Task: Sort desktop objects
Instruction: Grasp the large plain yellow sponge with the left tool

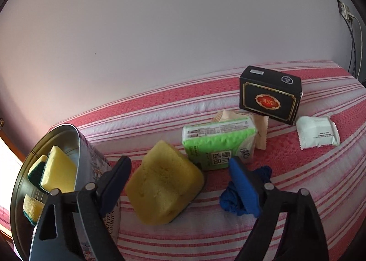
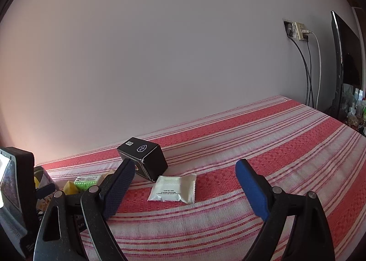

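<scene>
A porous yellow sponge [image 1: 163, 183] is framed, untouched, between the open left gripper [image 1: 180, 169]; the right gripper [image 2: 185, 183] is spread, empty, over striped woven cloth [image 2: 228, 226].

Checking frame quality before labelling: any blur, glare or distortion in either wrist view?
Left wrist view: fisheye bows the cloth edge, corners are dark, the sponge and tin look slightly soft, bright wash at the left edge. Right wrist view: same bowing and dark corners, sharper; the white packet print is too small to read; warm glow at lower left.
</scene>
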`<state>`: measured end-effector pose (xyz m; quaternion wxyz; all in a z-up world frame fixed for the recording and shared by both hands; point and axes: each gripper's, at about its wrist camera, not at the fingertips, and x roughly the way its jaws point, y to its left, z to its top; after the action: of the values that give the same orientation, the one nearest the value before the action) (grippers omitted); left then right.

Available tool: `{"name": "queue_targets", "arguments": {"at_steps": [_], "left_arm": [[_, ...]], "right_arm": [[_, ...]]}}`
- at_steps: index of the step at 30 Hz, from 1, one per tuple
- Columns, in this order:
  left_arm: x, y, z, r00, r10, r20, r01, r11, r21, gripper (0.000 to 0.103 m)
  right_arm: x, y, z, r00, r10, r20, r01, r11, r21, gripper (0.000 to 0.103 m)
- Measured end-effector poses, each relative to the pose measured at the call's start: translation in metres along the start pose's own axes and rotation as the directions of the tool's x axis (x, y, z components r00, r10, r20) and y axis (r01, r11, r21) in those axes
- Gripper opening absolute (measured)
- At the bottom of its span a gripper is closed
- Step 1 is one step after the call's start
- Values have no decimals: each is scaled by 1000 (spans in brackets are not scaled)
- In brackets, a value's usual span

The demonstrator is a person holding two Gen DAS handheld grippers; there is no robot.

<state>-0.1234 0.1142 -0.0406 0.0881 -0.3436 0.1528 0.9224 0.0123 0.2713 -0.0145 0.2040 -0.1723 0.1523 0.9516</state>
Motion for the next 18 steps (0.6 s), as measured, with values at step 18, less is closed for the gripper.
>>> {"name": "queue_targets", "arguments": {"at_steps": [18], "left_arm": [[-24,-3,-21,966,-259,-24,259,966,23,66]], "right_arm": [[1,-7,4,998,46,-30,-44,997,65,92]]}}
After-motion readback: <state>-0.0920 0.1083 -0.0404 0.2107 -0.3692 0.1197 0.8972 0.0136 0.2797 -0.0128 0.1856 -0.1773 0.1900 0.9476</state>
